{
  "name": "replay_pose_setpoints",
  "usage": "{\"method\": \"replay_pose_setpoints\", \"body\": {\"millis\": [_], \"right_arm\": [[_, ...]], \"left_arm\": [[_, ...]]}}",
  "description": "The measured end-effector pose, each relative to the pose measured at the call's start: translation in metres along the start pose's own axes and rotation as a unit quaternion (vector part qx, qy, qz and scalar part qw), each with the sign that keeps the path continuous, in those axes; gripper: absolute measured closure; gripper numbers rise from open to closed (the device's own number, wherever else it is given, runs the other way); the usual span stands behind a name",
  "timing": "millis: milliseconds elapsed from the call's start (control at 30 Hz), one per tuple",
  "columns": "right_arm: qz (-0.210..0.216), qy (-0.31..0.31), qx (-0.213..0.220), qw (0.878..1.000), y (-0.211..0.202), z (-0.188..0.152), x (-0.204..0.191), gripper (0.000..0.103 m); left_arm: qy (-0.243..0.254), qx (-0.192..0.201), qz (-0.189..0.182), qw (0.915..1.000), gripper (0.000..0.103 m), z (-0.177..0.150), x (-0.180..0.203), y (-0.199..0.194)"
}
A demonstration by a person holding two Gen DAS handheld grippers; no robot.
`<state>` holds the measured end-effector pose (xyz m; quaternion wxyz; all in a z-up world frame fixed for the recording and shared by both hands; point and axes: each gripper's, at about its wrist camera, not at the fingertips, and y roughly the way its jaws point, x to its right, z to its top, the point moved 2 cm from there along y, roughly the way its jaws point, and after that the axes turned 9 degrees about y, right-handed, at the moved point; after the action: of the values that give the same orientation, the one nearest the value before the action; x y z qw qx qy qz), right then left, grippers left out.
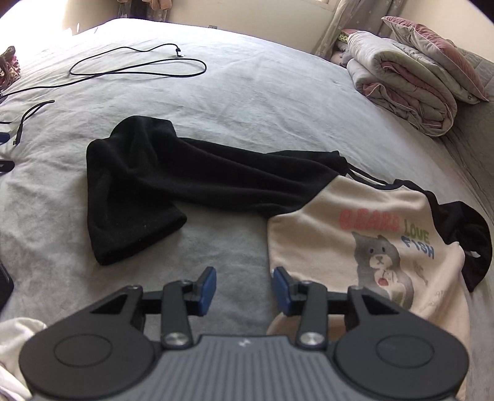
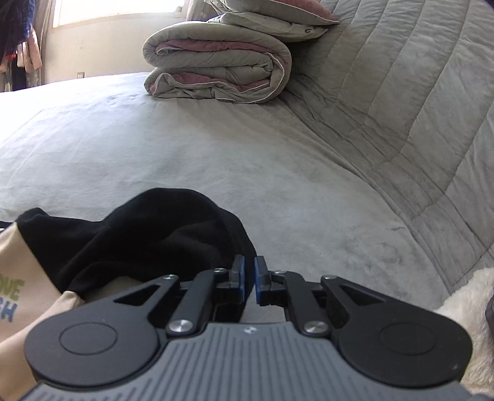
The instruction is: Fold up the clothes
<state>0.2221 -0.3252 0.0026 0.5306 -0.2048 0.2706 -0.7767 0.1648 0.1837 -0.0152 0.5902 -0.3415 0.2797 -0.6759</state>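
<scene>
left wrist view: the left claw (image 1: 244, 291) hung over the bed (image 1: 247, 101) with its jaws well apart and nothing between them; its right pad (image 1: 282, 290) sat at the edge of the shirt (image 1: 327, 237), and contact could not be told. the shirt lay flat on the bed, cream body with a bear print, one black sleeve (image 1: 173, 182) stretched away to the left and bent back on itself, the other (image 1: 463, 237) bunched at the right edge.

right wrist view: the right claw (image 2: 249, 282) had its pads (image 2: 240, 277) nearly together with a thin slit between them, just beside the cuff of the bunched sleeve (image 2: 148, 234) (whether any cloth was pinched could not be told).

counted: one shirt, two sleeves, one folded quilt (image 2: 222, 61) with one pillow (image 2: 278, 12) on top, two black cables (image 1: 139, 66) on the far left of the bed.
</scene>
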Motion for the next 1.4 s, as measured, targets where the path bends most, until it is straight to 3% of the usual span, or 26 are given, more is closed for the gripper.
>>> {"method": "replay_pose_setpoints", "body": {"millis": [33,100,133,533,767,1000,1167,1400], "right_arm": [[0.012,0.006,-0.003,1.000,-0.008,-0.002,0.000,0.078],[0.037,0.009,-0.009,0.999,-0.025,-0.008,-0.004,0.050],[0.050,0.009,-0.012,0.999,-0.034,-0.012,-0.006,0.049],[0.181,0.043,-0.104,0.977,-0.104,-0.096,-0.039,0.049],[0.216,0.077,-0.148,0.962,-0.108,-0.147,-0.056,0.049],[0.236,0.086,-0.150,0.956,-0.116,-0.154,-0.071,0.047],[0.248,0.101,-0.150,0.952,-0.125,-0.160,-0.067,0.048],[0.253,0.119,-0.153,0.948,-0.128,-0.167,-0.056,0.048]], "left_arm": [[0.001,-0.002,-0.001,1.0000,0.058,-0.003,0.001,-0.003],[-0.001,-0.010,-0.008,0.9999,0.057,-0.011,0.004,-0.009],[-0.003,-0.013,-0.012,0.9998,0.056,-0.015,0.005,-0.012],[-0.093,-0.023,-0.079,0.9923,0.058,-0.087,0.014,-0.026],[-0.089,0.001,-0.104,0.9906,0.067,-0.105,0.020,-0.032],[-0.086,0.001,-0.127,0.9882,0.094,-0.109,0.021,-0.033],[-0.095,0.004,-0.138,0.9858,0.098,-0.111,0.017,-0.038],[-0.098,0.061,-0.133,0.9845,0.099,-0.109,0.016,-0.071]]}}
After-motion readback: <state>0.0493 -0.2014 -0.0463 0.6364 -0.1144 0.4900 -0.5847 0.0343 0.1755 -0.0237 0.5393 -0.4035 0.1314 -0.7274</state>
